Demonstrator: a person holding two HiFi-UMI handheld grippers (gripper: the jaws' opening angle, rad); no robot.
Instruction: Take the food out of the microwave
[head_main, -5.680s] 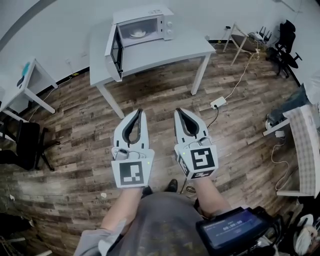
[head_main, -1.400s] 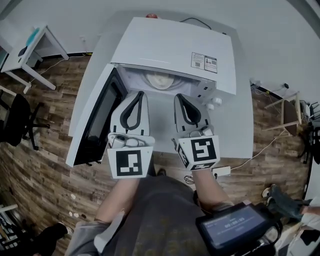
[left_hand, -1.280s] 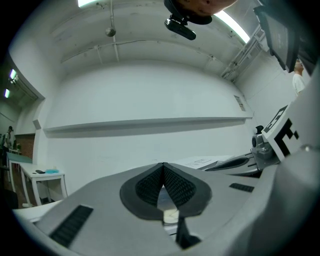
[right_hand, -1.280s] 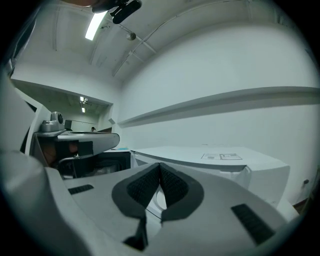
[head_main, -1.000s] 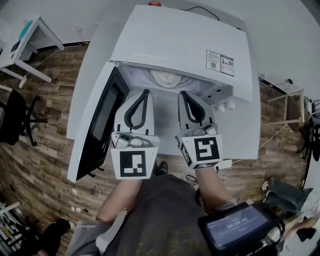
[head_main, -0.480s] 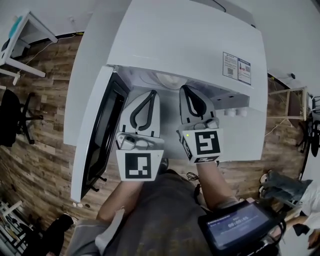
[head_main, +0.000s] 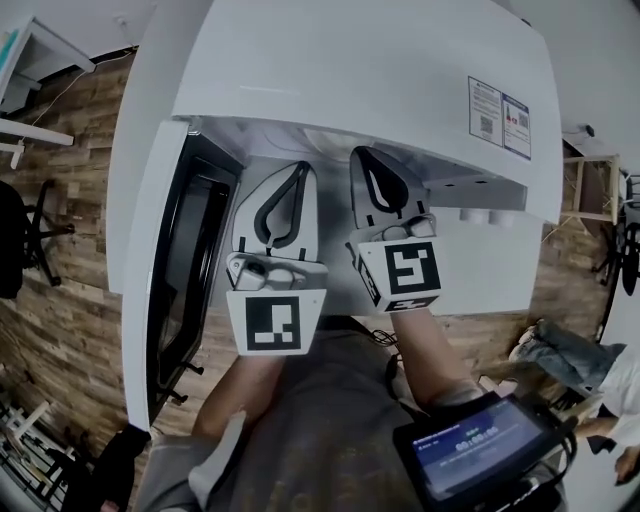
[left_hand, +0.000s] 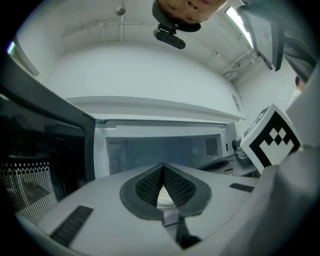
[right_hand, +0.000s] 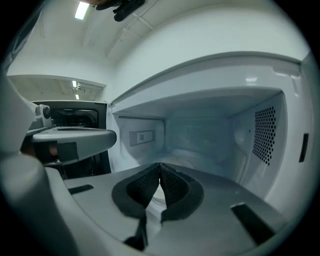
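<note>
The white microwave stands on a white table, its door swung open to the left. My left gripper and right gripper lie side by side at the mouth of the cavity, both pointing in and both shut with nothing held. In the head view the microwave's top hides the food. The left gripper view looks over the left gripper into the cavity, where a pale patch, probably the plate, shows behind the jaws. Beyond the right gripper, the right gripper view shows the lit cavity.
The knobs of the microwave sit right of the opening. The open door's dark window stands close on my left. A screen hangs at my right hip. A person is at the right and a chair at the left on the wooden floor.
Both grippers have sunk and moved forward to the microwave's opening. The microwave fills more of the head view, and the plate has slipped out of sight under its top.
</note>
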